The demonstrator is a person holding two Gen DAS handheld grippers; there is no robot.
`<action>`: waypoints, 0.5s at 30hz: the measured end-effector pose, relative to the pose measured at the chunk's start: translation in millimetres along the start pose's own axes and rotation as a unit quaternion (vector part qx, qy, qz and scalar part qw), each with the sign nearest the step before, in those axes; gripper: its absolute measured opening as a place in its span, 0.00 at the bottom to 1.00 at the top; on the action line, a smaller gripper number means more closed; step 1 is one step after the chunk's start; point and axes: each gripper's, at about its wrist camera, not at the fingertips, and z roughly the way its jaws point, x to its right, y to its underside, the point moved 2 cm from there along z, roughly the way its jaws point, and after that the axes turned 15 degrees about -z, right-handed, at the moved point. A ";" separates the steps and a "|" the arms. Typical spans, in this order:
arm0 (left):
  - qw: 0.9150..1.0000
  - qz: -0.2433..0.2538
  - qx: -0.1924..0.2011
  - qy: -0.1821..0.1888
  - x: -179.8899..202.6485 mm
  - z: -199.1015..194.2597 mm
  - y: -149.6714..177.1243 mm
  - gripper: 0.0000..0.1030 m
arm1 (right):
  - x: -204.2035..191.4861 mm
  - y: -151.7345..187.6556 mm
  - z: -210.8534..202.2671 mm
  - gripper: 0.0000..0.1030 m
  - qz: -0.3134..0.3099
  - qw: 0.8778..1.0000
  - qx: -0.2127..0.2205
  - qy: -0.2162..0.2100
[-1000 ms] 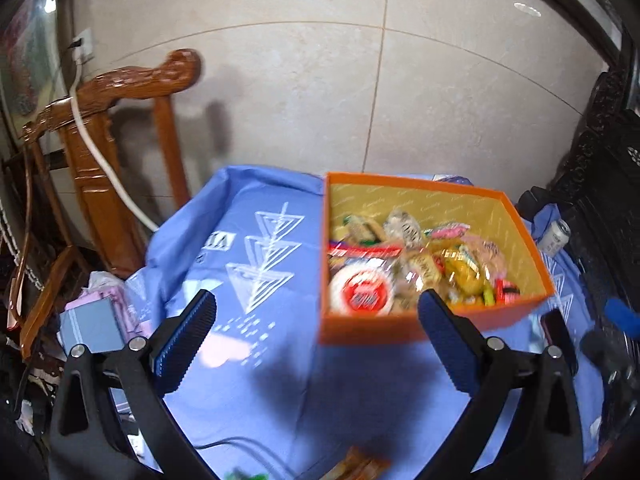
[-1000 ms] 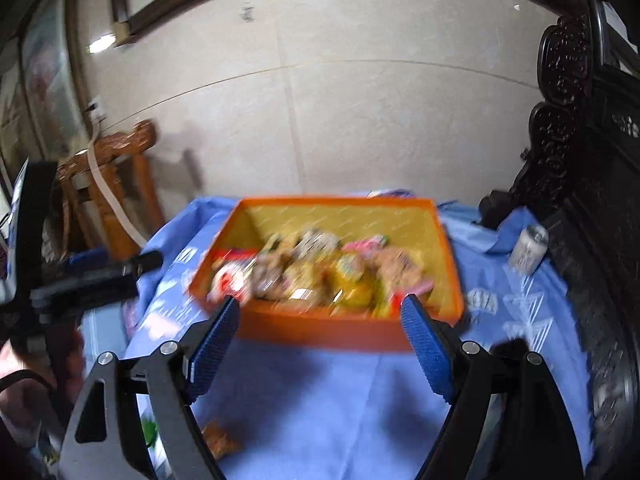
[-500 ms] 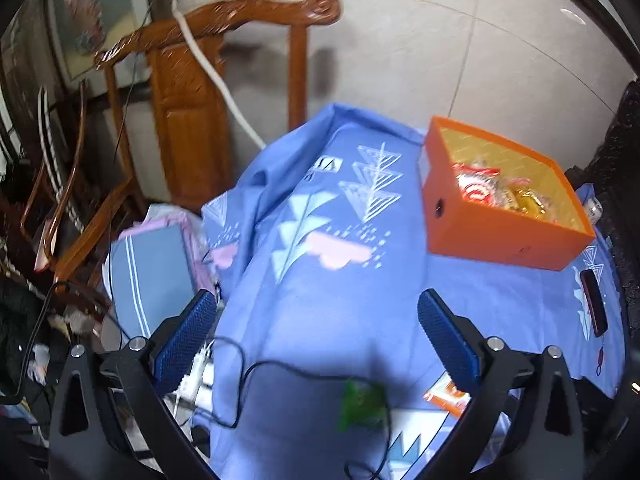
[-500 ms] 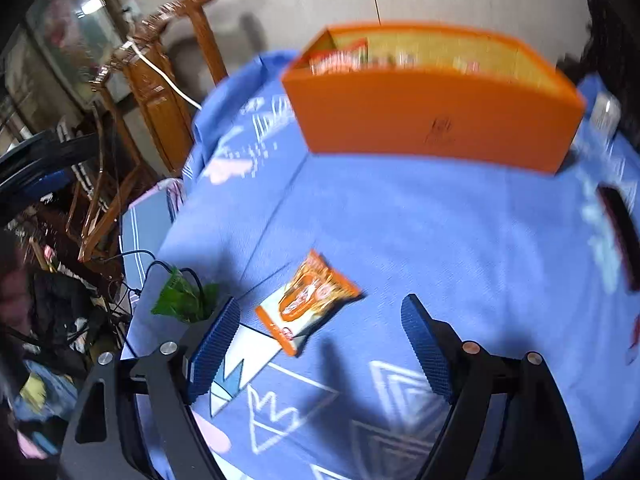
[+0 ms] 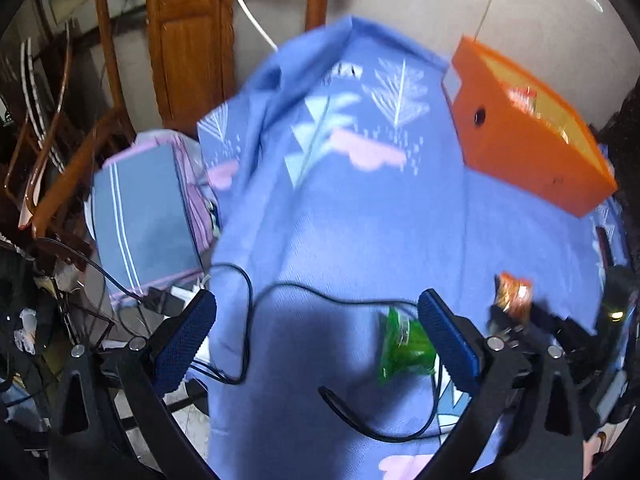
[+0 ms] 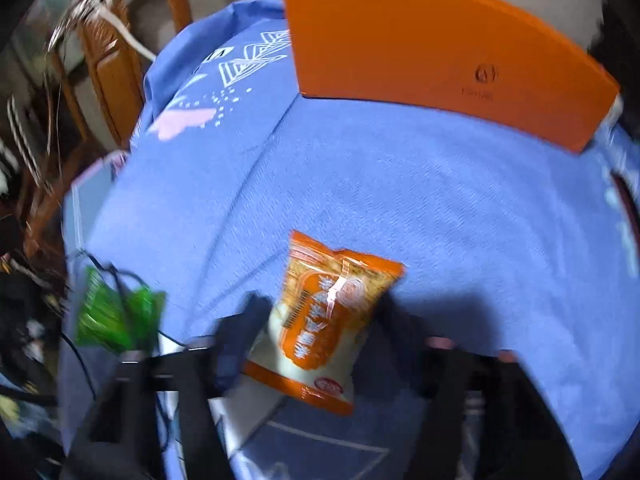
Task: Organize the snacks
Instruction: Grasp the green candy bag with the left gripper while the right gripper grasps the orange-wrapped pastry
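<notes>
One orange box [image 6: 440, 48], one orange packet [image 6: 328, 320], one green packet [image 5: 404, 344]; box contents blurred, perhaps several.

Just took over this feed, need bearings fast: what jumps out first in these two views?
The orange snack packet lies on the blue cloth, between the jaws of the right gripper, which have just been closing. Behind it stands the orange box. The open left gripper hangs by a green packet and a black cable.

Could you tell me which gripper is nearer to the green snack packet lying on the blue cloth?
Left. The green packet lies just inside the left gripper's right finger, jaws open. The right gripper straddles the orange packet instead.
</notes>
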 end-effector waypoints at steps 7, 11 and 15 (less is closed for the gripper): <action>0.998 0.054 -0.014 0.023 20.1 27.9 30.4 0.96 | 26.3 28.4 -21.5 0.36 -0.016 1.000 -0.001 -0.003; 0.992 0.111 0.000 0.059 38.0 35.0 50.4 0.96 | 47.0 47.2 -37.6 0.36 -0.008 1.000 0.004 -0.009; 0.986 0.144 0.005 0.089 47.3 40.0 62.7 0.83 | 59.5 56.4 -52.9 0.36 -0.006 1.000 0.012 -0.005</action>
